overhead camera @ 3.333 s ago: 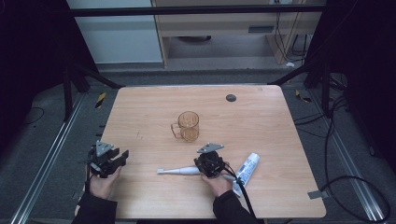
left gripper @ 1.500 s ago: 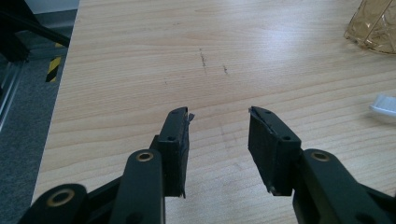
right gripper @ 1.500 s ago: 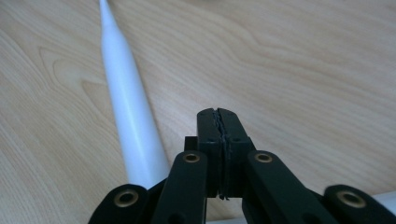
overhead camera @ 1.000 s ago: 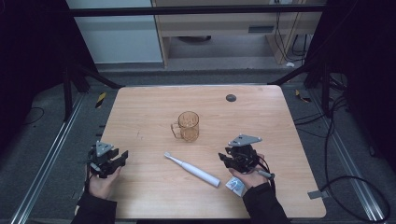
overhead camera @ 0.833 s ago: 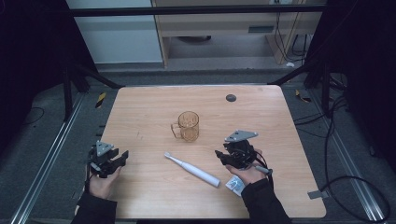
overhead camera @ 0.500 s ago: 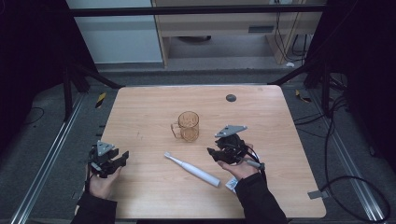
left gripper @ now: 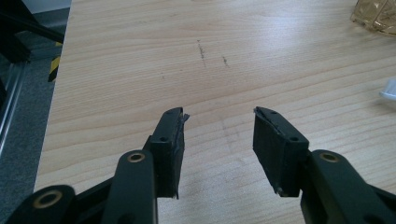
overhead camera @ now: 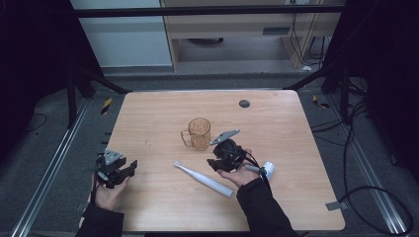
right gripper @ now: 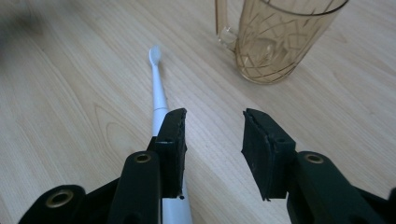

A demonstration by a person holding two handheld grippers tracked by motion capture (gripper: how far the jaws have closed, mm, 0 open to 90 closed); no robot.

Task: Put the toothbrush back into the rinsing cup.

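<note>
A white electric toothbrush (overhead camera: pixel 202 177) lies flat on the wooden table (overhead camera: pixel 148 118), its head toward the left. In the right gripper view the toothbrush (right gripper: pixel 159 98) runs under the left jaw. An amber glass mug (overhead camera: pixel 199 133) stands upright mid-table; the mug (right gripper: pixel 275 37) is just ahead of the right gripper. My right gripper (overhead camera: pixel 220 159) hovers between mug and toothbrush, and this gripper (right gripper: pixel 212 135) is open and holds nothing. My left gripper (overhead camera: pixel 118 170) rests near the table's left front edge; it (left gripper: pixel 218 135) is open over bare wood.
A white tube (overhead camera: pixel 267 169) lies behind the right hand. A small dark disc (overhead camera: pixel 244 103) sits at the table's far side. A yellow-black marker (overhead camera: pixel 106 105) lies on the floor off the left edge. Metal frame rails flank the table.
The right gripper has let go of the toothbrush, which now lies diagonally. The gripper swung from the right toward the mug. The left gripper stayed put.
</note>
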